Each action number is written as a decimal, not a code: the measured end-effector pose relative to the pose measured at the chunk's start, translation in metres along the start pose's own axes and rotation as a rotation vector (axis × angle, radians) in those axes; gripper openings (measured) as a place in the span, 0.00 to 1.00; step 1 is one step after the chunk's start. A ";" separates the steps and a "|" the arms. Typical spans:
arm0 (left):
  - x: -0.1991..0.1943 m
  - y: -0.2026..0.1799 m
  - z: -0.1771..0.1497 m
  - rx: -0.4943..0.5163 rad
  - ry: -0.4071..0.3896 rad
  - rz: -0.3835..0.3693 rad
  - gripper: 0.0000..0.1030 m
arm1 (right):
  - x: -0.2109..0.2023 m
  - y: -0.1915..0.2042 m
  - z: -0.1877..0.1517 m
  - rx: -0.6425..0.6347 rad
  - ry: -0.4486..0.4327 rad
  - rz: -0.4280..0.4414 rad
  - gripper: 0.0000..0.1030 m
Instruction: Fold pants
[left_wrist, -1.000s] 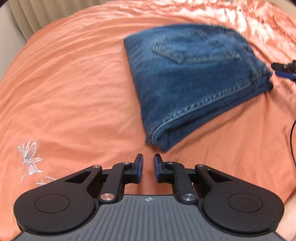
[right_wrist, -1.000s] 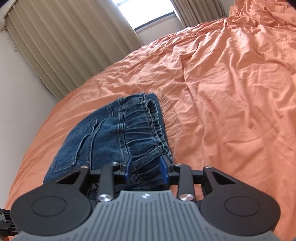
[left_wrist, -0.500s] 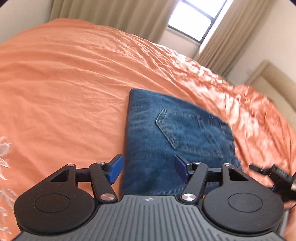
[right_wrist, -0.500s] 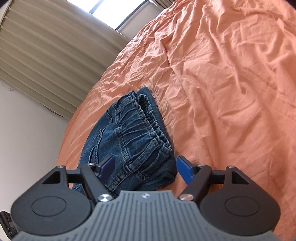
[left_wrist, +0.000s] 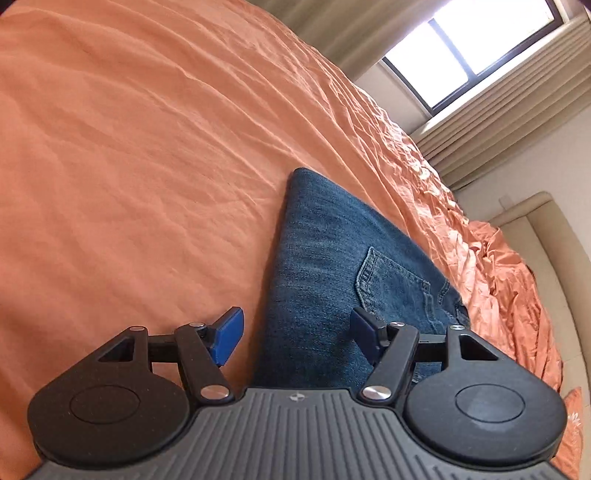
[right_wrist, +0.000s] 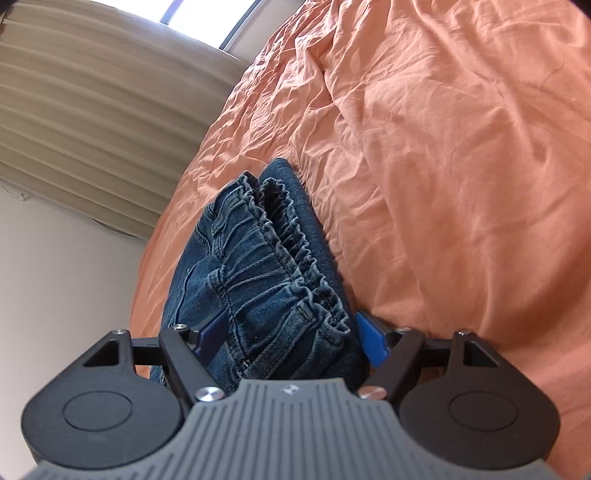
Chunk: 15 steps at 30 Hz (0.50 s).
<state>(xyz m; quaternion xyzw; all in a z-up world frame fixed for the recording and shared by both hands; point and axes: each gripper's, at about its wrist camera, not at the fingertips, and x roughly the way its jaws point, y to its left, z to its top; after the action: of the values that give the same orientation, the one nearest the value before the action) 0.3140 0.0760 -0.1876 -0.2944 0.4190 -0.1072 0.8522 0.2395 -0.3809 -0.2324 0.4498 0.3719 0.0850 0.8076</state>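
The folded blue denim pants (left_wrist: 325, 266) lie in a compact stack on the bed's wrinkled orange sheet (left_wrist: 129, 147); a back pocket (left_wrist: 391, 280) faces up in the left wrist view, and the gathered elastic waistband (right_wrist: 273, 251) shows in the right wrist view. The left claw (left_wrist: 295, 334) stands spread wide over the stack's folded edge — one blue pad above the sheet, the other above the denim, neither pressing; the right claw (right_wrist: 291, 334) is likewise spread, its pads flanking the waistband corner without squeezing it. Beige curtains (right_wrist: 92, 129) and a bright window (left_wrist: 480, 48) lie beyond the bed.
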 end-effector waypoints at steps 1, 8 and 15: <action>0.004 -0.004 0.000 0.033 0.002 0.010 0.76 | 0.003 0.000 0.001 -0.010 0.002 0.001 0.70; 0.027 -0.008 0.010 0.101 0.028 -0.004 0.86 | 0.014 0.000 0.009 -0.030 0.014 0.030 0.70; 0.044 -0.008 0.017 0.128 0.048 -0.066 0.83 | 0.025 -0.001 0.016 -0.047 0.025 0.054 0.61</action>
<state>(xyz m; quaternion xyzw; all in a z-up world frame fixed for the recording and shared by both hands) 0.3557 0.0575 -0.2033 -0.2502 0.4218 -0.1689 0.8550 0.2680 -0.3803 -0.2408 0.4394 0.3676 0.1209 0.8107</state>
